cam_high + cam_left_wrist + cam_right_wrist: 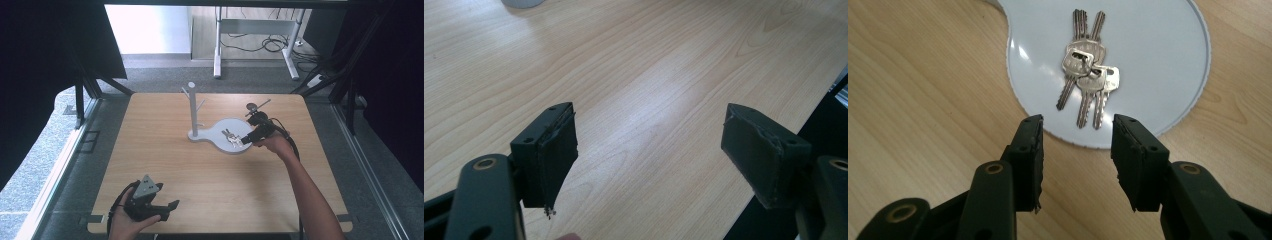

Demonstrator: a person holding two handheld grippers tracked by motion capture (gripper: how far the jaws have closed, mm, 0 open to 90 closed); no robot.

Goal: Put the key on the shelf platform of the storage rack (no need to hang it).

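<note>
Your left gripper (167,207) sits at the near left corner of the tabletop (165,150), held low in your left hand (125,225), with its grey three-cornered plate on top. In the left gripper view its fingers (549,155) stand wide apart over bare wood, holding nothing.

Toward the middle of the tabletop stands a white stand (192,107), an upright post with short pegs near its top, rising from a flat white base (220,127) that widens into a round tray on its right side. A bunch of keys (231,138) lies flat on that round part, near its front edge.

Your right gripper (245,140) reaches in from the right, held in your right hand (275,142), with its tips just at the tray's edge beside the keys. In the right gripper view its fingers (1030,150) are parted and empty, poised just short of the keys (1088,80), which lie on the white tray (1158,60) ahead of the gap.
</note>
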